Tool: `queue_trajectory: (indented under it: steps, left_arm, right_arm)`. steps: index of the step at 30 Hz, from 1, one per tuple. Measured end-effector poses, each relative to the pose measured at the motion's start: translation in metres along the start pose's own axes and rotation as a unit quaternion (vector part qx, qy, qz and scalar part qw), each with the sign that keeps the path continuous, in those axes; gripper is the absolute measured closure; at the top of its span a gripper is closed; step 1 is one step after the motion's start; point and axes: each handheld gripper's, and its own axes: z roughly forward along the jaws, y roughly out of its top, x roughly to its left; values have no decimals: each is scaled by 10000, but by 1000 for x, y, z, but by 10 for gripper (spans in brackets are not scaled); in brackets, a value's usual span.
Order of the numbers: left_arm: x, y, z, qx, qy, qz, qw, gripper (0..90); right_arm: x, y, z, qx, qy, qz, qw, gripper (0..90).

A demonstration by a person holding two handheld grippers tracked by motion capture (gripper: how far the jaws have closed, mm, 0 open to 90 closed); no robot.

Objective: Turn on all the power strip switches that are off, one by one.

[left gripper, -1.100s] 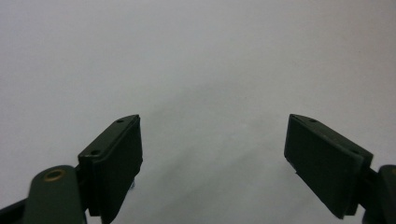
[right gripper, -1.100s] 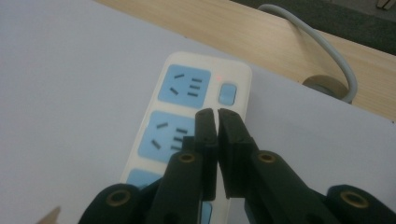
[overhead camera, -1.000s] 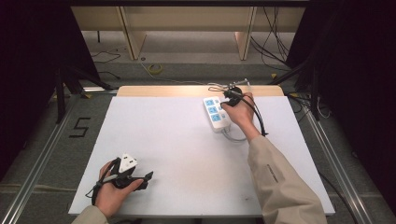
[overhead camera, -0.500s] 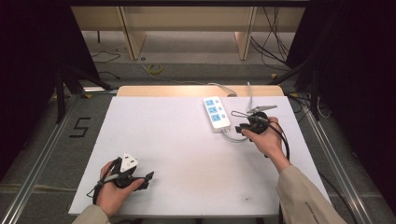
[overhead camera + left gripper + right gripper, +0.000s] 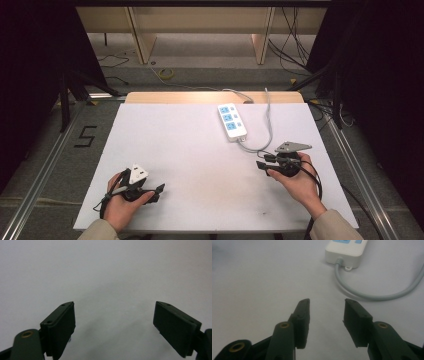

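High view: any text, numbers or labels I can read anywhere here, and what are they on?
"5": black mark on the grey floor, left of the table.
Power strip: blue socket faces carry no print that can be made out; too small to tell.
Left gripper and right gripper: no lettering readable.

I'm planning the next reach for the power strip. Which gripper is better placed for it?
Right. The right gripper sits open just short of the power strip, beside its cable; the left gripper lies across the table.
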Motion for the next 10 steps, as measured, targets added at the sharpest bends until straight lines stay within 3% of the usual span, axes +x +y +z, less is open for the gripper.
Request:
queue_trajectory:
  steps: [5,10]
  left_arm:
    - [1,0,1,2,20,-15,10000,177]
    - [0,0,4,52,0,-5,10000,171]
  right_arm:
    - [12,-13,-7,-119,39,-79,9999,546]
    - [13,-23,-12,-198,27,-42,9998,531]
